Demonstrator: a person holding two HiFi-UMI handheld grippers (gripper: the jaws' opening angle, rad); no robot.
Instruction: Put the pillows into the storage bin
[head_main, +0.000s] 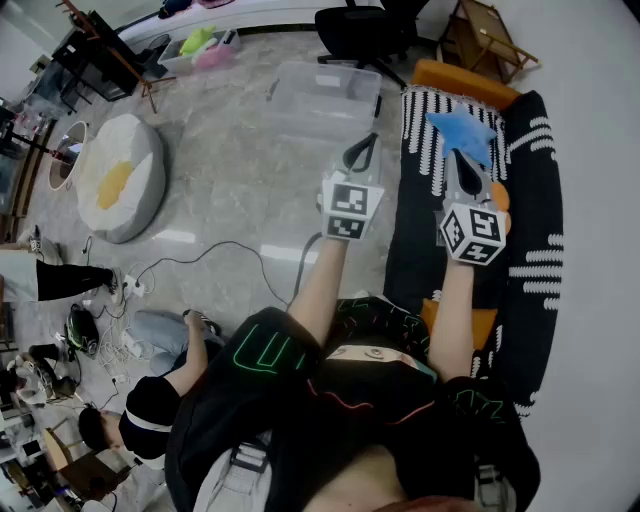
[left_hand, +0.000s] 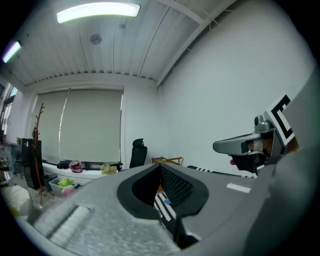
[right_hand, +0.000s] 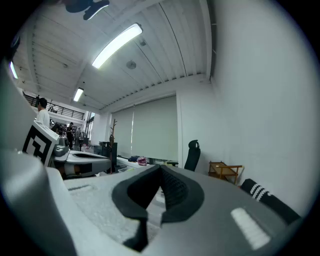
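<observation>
Across the middle and left of the head view, a pale marble floor (head_main: 230, 190) spreads out. A long couch (head_main: 535, 230) under a black cover with white stripes runs along its right side, from near to far. On the floor to the far left lies a big round cushion (head_main: 120, 175), white with a yellow centre like a fried egg. The clear storage bin (head_main: 325, 95) stands on the floor at the far middle, just left of the couch's far end, and nothing can be made out inside it. A black office chair (head_main: 365, 30) stands beyond the bin, and a wooden rack (head_main: 485, 35) stands to its right against the wall. At the near left a person (head_main: 150, 400) in black sits low on the floor, with cables (head_main: 200, 255) trailing nearby.

An orange pillow (head_main: 460, 80) lies across the far end of the couch. A blue pillow (head_main: 462, 130) rests on the striped cover just nearer than it.

The left gripper (head_main: 362, 152) is held over the floor between the bin and the couch, its jaws clenched together on nothing. The right gripper (head_main: 462, 165) is over the couch, with its tip at the near edge of the blue pillow. Whether it touches the pillow cannot be told. Its jaws are likewise pressed together and empty.
</observation>
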